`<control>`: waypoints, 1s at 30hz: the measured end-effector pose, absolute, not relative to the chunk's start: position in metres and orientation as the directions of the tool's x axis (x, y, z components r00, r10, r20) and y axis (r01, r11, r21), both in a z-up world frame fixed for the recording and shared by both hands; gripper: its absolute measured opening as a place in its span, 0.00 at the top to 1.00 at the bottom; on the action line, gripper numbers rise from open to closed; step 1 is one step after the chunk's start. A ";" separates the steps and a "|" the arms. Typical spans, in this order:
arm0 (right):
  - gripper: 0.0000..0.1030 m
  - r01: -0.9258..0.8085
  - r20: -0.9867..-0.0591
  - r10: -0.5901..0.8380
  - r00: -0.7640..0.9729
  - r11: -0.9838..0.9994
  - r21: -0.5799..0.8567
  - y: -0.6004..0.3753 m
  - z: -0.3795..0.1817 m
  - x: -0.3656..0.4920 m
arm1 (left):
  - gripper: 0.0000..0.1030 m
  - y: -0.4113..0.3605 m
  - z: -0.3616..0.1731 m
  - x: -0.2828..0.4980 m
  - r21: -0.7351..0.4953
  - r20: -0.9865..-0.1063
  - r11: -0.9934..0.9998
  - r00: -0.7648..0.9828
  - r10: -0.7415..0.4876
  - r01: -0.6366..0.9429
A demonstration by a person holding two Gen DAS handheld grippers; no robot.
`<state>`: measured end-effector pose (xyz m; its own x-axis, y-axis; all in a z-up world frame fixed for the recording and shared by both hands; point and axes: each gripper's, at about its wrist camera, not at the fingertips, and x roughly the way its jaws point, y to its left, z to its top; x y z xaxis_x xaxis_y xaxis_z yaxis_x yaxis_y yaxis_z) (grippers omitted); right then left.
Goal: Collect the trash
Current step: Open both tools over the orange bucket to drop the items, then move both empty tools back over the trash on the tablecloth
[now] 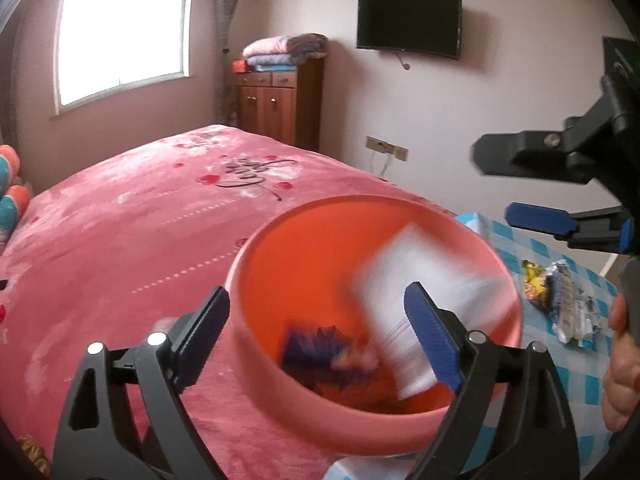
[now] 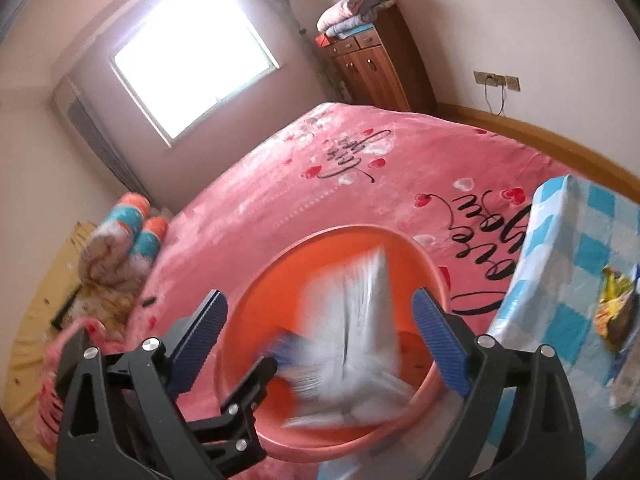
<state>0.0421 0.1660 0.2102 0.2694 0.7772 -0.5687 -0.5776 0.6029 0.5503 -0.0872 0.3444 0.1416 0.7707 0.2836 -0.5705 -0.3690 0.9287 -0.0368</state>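
Partly done. White packet (image 2: 352, 336), blurred, dropping into the orange bin (image 2: 248, 364) at lower centre, atop a blue wrapper (image 1: 316, 348). Right gripper (image 2: 320, 332) spread open, empty; left gripper (image 1: 316, 340) likewise open. Left to gather: about 2 wrappers (image 1: 564, 292) on the checked table (image 1: 576, 384), right edge.

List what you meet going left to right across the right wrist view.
Rolled pillows → window → orange bin with a blurred white packet → wooden cabinet → checked tablecloth → yellow wrapper.
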 end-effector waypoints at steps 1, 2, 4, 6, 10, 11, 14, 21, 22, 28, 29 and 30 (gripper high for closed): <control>0.10 -0.572 -0.560 0.783 0.272 0.599 0.560 0.163 0.209 0.043 | 0.13 0.345 0.142 -0.087 -0.034 -0.572 0.928 0.769 0.287 -0.371; 0.10 -0.567 -0.552 0.783 0.287 0.603 0.561 0.158 0.210 0.041 | 0.13 0.346 0.143 -0.089 -0.031 -0.571 0.926 0.767 0.293 -0.376; 0.10 -0.566 -0.550 0.772 0.318 0.620 0.543 0.149 0.212 0.040 | 0.13 0.347 0.144 -0.093 -0.031 -0.567 0.924 0.768 0.297 -0.380; 0.10 -0.566 -0.549 0.757 0.354 0.641 0.519 0.139 0.213 0.036 | 0.11 0.346 0.145 -0.097 -0.037 -0.566 0.924 0.771 0.294 -0.380; 0.10 -0.545 -0.556 0.723 0.410 0.683 0.486 0.115 0.211 0.027 | 0.07 0.343 0.146 -0.104 -0.065 -0.562 0.926 0.781 0.275 -0.373; 0.10 -0.542 -0.556 0.719 0.418 0.688 0.482 0.110 0.211 0.024 | 0.07 0.341 0.147 -0.106 -0.068 -0.558 0.927 0.784 0.272 -0.369; 0.10 -0.531 -0.560 0.696 0.450 0.712 0.459 0.095 0.209 0.018 | 0.07 0.335 0.149 -0.113 -0.062 -0.549 0.931 0.791 0.269 -0.360; 0.08 -0.493 -0.555 0.663 0.503 0.747 0.445 0.058 0.203 -0.003 | 0.06 0.309 0.156 -0.124 -0.021 -0.522 0.945 0.810 0.268 -0.326; 0.08 -0.487 -0.555 0.659 0.508 0.751 0.447 0.053 0.201 -0.006 | 0.06 0.303 0.157 -0.126 -0.019 -0.520 0.949 0.814 0.259 -0.315; 0.08 -0.447 -0.561 0.616 0.553 0.788 0.425 0.018 0.196 -0.025 | 0.06 0.276 0.160 -0.136 -0.025 -0.506 0.965 0.835 0.214 -0.263; 0.08 -0.437 -0.563 0.606 0.562 0.796 0.420 0.011 0.194 -0.028 | 0.06 0.271 0.160 -0.138 -0.024 -0.503 0.966 0.839 0.209 -0.256; 0.08 -0.430 -0.565 0.598 0.568 0.801 0.416 0.005 0.193 -0.031 | 0.06 0.265 0.160 -0.140 -0.021 -0.499 0.969 0.843 0.202 -0.244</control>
<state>-0.0310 0.0052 0.1929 0.5683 0.5980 -0.5652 -0.4298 0.8015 0.4158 -0.1398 0.2646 0.1598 0.8428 0.2017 -0.4990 -0.2444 0.9694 -0.0210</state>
